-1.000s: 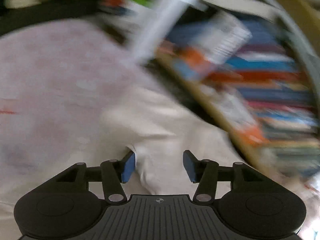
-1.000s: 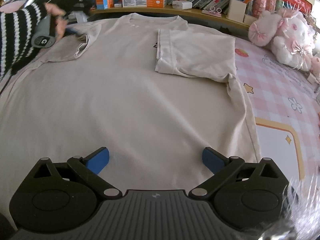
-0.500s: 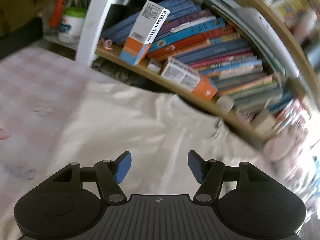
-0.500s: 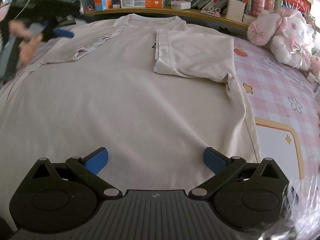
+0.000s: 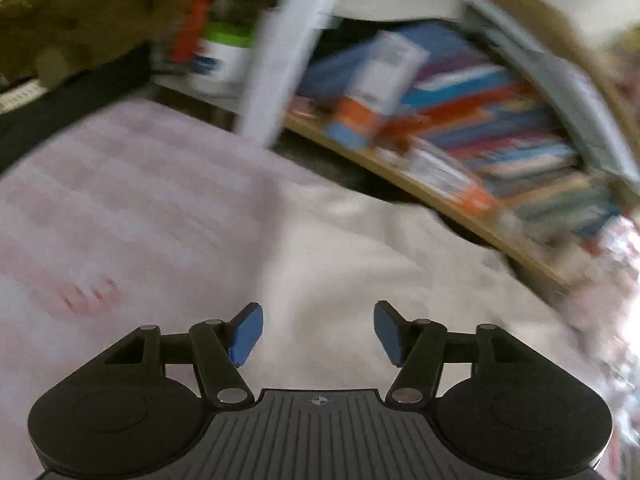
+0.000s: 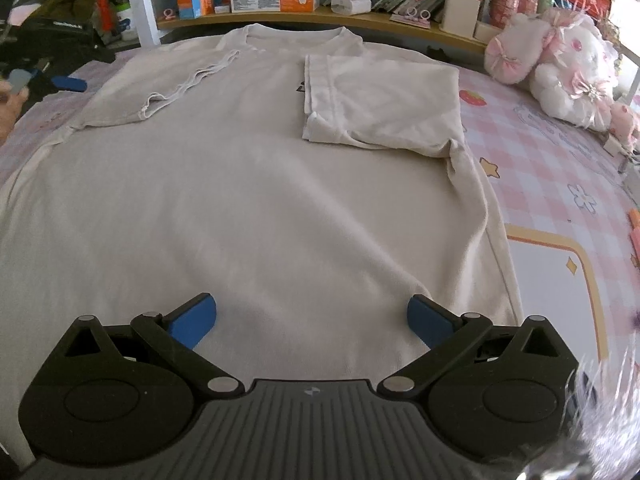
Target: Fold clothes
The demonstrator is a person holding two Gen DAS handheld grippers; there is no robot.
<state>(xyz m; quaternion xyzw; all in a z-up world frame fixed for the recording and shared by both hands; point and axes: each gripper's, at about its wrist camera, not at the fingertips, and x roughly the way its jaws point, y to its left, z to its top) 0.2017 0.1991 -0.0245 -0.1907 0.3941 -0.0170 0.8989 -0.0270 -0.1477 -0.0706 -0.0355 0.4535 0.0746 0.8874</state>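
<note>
Both tongs are standing apart with nothing between their blue pads. Seen from the left wrist camera, the left gripper (image 5: pixel 318 332) is hanging over the near edge of a cream T-shirt (image 5: pixel 380 280), its fingers parted and touching no cloth; the whole picture is smearing with blur. Pink checked bedding (image 5: pixel 120 208) is lying to the left of the shirt, and a wooden shelf (image 5: pixel 460 208) of books (image 5: pixel 500 128) is running across the back, with a white upright post (image 5: pixel 280 52) rising beside it. From the right wrist camera, the right gripper (image 6: pixel 312 318) is hovering wide open above the shirt's hem, its pads clear of the fabric. That T-shirt (image 6: pixel 248 200) is lying spread flat on the pink checked bedding (image 6: pixel 560 184), collar toward the bookshelf (image 6: pixel 320 20). Its sleeve on the picture's right (image 6: pixel 380 104) is lying folded inward over the chest, partly covering a small dark print, while the sleeve on the picture's left (image 6: pixel 132 100) is lying loosely turned in, its hem wavy and rumpled. At the far left edge the left gripper (image 6: pixel 68 83) is showing as one blue fingertip, just beside the shirt's shoulder, with part of a hand (image 6: pixel 10 98) behind it. Pink and white plush toys (image 6: pixel 560 64) are sitting at the upper right, well apart from the shirt.
</note>
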